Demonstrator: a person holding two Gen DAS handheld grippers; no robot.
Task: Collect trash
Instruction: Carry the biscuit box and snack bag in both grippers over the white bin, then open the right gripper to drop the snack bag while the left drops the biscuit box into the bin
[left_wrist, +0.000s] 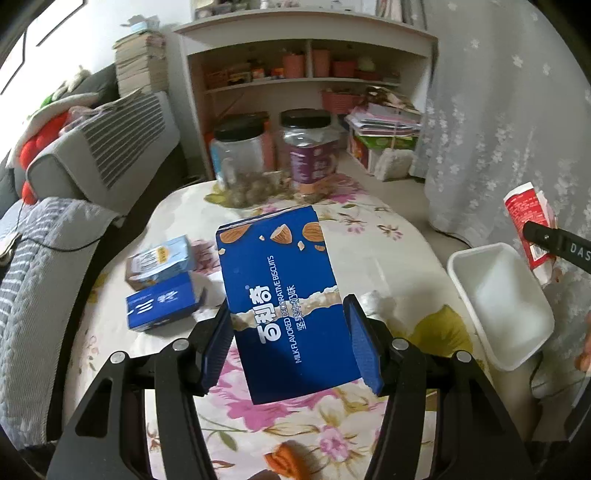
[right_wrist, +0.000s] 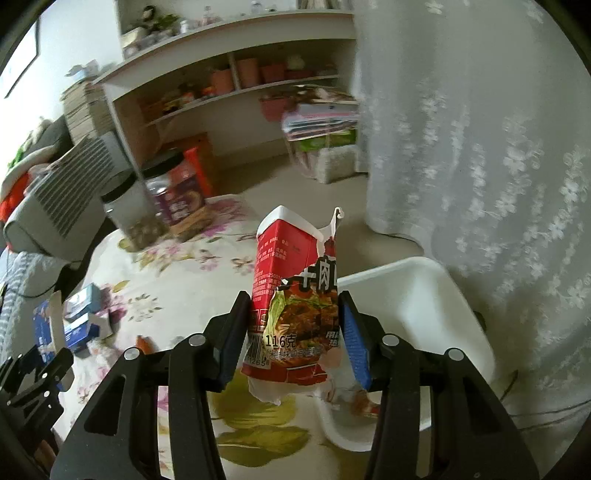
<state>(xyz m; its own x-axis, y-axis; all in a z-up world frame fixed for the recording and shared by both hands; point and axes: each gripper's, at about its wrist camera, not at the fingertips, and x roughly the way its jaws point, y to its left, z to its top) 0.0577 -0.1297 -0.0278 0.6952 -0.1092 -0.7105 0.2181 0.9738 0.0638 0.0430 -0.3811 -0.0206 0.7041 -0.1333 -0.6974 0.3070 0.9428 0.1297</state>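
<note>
We see bare floral table (left_wrist: 369, 236) beyond the biscuit box (left_wrist: 284, 295) clamped mid-frame by our left gripper (left_wrist: 291, 343), while our right gripper (right_wrist: 291, 339) pinches the torn red wrapper (right_wrist: 295, 295) over the white bin (right_wrist: 424, 295) at lower right.

Two black-lidded jars (left_wrist: 275, 151) (one purple-labelled) stand before a white shelf (left_wrist: 306, 62).

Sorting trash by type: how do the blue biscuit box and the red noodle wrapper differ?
The blue biscuit box is rigid and intact with flat faces; the red noodle wrapper is thin, torn and crumpled. The left gripper holds the box, the right gripper the wrapper. Both are clamped between fingers, above the floral table.
</note>
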